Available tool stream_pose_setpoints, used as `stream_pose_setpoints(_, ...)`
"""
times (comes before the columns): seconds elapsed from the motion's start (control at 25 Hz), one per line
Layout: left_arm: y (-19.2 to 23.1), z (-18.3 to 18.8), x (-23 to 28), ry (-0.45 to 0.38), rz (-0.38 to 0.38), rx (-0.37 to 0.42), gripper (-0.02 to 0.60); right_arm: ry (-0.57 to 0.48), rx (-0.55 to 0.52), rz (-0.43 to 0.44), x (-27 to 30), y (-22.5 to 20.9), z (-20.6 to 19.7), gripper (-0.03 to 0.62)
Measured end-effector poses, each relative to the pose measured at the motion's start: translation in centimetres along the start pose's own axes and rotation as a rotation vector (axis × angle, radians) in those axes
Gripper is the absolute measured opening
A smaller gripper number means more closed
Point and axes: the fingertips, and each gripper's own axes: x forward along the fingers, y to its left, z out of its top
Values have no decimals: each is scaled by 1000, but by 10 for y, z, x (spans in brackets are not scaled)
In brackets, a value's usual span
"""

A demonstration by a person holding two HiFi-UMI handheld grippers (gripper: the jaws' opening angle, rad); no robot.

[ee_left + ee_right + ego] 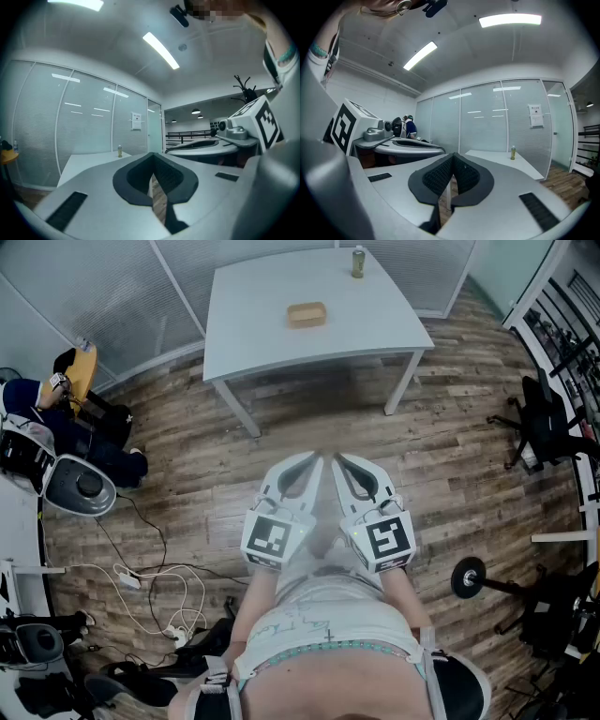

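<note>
Far left, a person [66, 427] sits by the wall, and white cables [155, 582] lie on the wood floor [187, 474]. In the middle, the left gripper [315, 461] is shut tip to tip with nothing in it, held up close to the body over the floor. The right gripper [338, 461] is just beside it, and same deal: pads pressed together, empty. Both point toward the table [262, 334], which is well apart from them. A small tan box [307, 314] sits near the table's middle and a bottle [358, 262] stands at its far edge. Off right there's a black office chair [548, 423] and a dumbbell [469, 577] on the floor.
</note>
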Motion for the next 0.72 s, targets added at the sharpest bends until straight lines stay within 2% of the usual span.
stream_pose_setpoints(0.24,-2,-2,3,5,4,0,-2,0,10,6,0,-2,-2,-2)
stream_pose_setpoints(0.44,-1,-3,5,3,6,-18,-2,-24,82,10,-2,-6,-3,0)
stream_pose_setpoints(0.72,-9,-5,16,-11,20,-44,-2,-14,76,20,-8,-23,-10,0)
